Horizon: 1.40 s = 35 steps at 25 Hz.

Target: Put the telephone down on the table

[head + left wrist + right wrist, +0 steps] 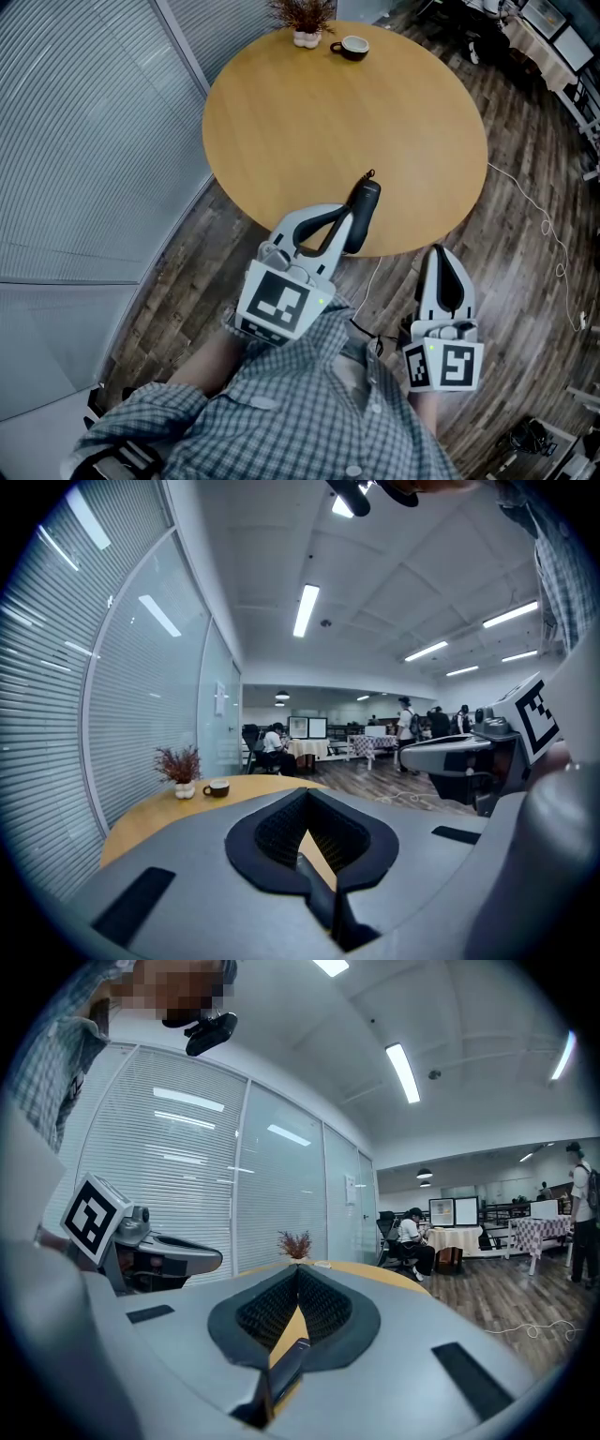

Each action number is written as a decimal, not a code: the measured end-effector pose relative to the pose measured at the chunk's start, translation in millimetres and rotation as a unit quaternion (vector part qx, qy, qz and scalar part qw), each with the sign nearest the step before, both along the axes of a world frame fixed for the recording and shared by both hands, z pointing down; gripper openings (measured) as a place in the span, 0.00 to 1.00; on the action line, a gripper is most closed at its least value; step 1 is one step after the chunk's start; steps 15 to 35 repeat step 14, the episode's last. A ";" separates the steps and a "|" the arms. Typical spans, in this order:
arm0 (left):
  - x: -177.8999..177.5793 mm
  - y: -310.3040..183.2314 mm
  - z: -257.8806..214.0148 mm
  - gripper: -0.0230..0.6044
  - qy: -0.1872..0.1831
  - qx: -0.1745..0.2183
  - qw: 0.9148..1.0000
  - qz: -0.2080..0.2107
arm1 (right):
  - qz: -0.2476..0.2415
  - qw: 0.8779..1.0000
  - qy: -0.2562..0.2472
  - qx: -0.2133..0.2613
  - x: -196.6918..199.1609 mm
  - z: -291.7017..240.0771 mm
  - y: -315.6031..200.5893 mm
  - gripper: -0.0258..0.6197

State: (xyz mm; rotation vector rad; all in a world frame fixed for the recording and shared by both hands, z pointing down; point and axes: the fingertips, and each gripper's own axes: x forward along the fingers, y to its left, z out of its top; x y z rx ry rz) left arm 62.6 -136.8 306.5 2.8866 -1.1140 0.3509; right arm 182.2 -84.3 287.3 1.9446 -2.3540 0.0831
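Observation:
A black telephone handset [364,208] with a short antenna lies on the round wooden table [309,112], close to its near edge. My left gripper [343,225] hovers just left of the handset, jaws shut, and covers its lower end. The left gripper view shows the left gripper [307,803] with pads together and nothing between them; the handset is out of that view. My right gripper [439,255] hangs off the table's edge over the floor, shut and empty. The right gripper view shows the right gripper [298,1277] closed, with only the tabletop [375,1269] beyond.
At the table's far edge stand a small potted plant [305,19] and a dark cup [352,47]; the same plant [180,766] and cup [217,787] show in the left gripper view. A white cable [544,225] trails over the wooden floor. Blinds and glass walls run along the left.

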 end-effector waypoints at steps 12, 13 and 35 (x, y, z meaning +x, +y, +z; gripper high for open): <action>0.3 -1.1 0.7 0.05 0.001 -0.005 1.000 -0.002 | -0.007 1.000 -0.001 -0.012 -3.5 6.7 2.4 0.05; 0.5 -1.1 0.7 0.05 0.001 -0.005 1.000 -0.002 | -0.007 1.000 -0.001 -0.013 -3.2 6.7 2.4 0.05; 0.6 -1.1 0.7 0.05 0.001 -0.005 1.000 -0.002 | -0.006 1.000 -0.001 -0.013 -3.0 6.7 2.3 0.05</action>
